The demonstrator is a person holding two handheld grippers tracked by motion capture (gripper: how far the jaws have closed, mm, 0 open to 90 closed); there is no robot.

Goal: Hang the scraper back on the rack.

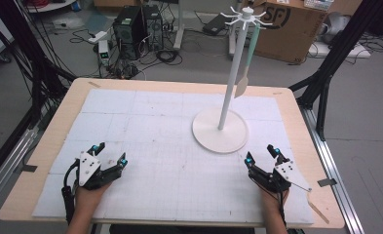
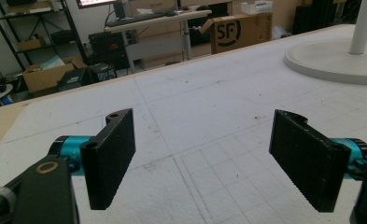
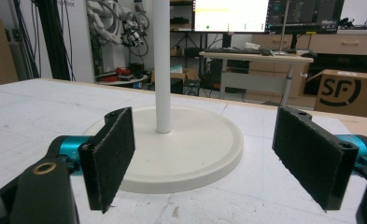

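- Nearest the person, two hands rest low on the white gridded mat covering the wooden table, each hand holding a set of tongs.
- The left tongs lie near the table's left front, jaws spread wide with nothing between them; the left gripper view shows bare mat between the pads.
- The right tongs lie near the right front, jaws also wide apart and empty, aimed at the white utensil stand just ahead; the right gripper view shows the round base and the pole framed between the pads.
- This looks like a resting pose, either ahead of a reach or at the close of the work; no grasp is in hand.
- High on the stand's hook ring hangs a spatula with a pale green handle and tan blade, hanging close beside the pole.
- A next move would likely call for the right tongs to rise well up to the handle, since the spatula hangs far above the mat.
- The pole stands close to the spatula and could crowd a grip.
- Beyond the table sit cardboard boxes, computer towers and loose cables on the floor.
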